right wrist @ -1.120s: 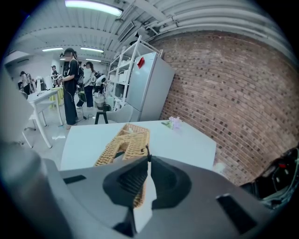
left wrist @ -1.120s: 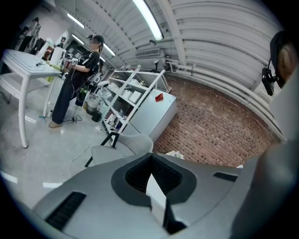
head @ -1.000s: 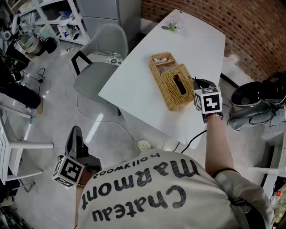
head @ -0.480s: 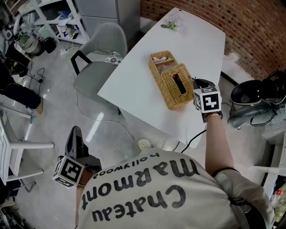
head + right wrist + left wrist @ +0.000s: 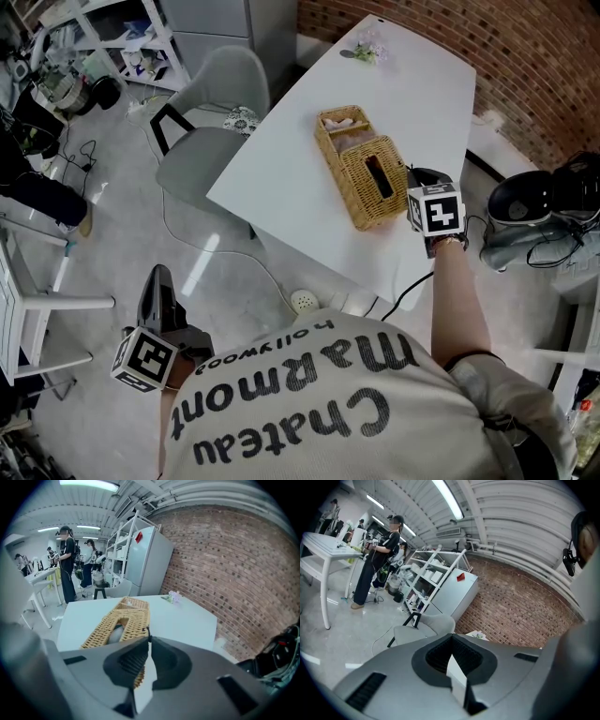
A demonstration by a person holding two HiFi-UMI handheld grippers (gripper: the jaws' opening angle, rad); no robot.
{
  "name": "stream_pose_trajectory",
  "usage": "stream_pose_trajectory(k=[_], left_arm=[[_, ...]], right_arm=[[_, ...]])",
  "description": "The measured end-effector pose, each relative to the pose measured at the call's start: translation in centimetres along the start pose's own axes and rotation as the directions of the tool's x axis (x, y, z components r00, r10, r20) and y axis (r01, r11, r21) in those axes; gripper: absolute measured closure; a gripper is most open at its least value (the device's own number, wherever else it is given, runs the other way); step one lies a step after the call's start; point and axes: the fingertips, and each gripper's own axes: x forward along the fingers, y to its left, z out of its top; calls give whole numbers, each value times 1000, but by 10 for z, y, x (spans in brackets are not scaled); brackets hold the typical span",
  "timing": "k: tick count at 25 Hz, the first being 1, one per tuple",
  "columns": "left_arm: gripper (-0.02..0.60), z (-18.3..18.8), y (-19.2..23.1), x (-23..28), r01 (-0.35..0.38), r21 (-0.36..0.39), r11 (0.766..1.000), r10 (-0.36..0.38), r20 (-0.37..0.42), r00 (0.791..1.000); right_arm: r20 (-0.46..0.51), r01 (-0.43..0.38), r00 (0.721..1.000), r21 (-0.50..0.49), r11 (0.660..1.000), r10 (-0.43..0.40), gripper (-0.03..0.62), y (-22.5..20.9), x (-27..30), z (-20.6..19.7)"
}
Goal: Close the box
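A long wicker box (image 5: 364, 169) lies on the white table (image 5: 281, 178). A slotted lid lies flat over its near part, and a small compartment at the far end is open. My right gripper (image 5: 411, 175) is shut and empty at the box's near right corner. In the right gripper view the box (image 5: 123, 619) stretches away just beyond the closed tips of the right gripper (image 5: 148, 639), with something grey showing through the slot. My left gripper (image 5: 157, 277) hangs low over the floor, well left of the table. In its own view the left gripper (image 5: 451, 637) shows jaws meeting, with nothing between them.
A grey chair (image 5: 211, 141) stands at the table's left side. A small flower sprig (image 5: 367, 52) lies at the far end. Black gear (image 5: 544, 202) sits on the floor to the right, under a brick wall (image 5: 225, 569). People stand by a white table (image 5: 328, 550) in the distance.
The right gripper's view has shifted slightly, so more of the box's top shows. The left gripper has kept still.
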Motion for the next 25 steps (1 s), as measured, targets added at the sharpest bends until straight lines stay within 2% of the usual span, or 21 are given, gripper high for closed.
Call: stream_pose_trajectory(k=[25], left_arm=[[581,-1,0,6,7,7,1000,-7,-5,1000]], right_arm=[[-66,7,998,-30,1000,-9,571,6,15,-21]])
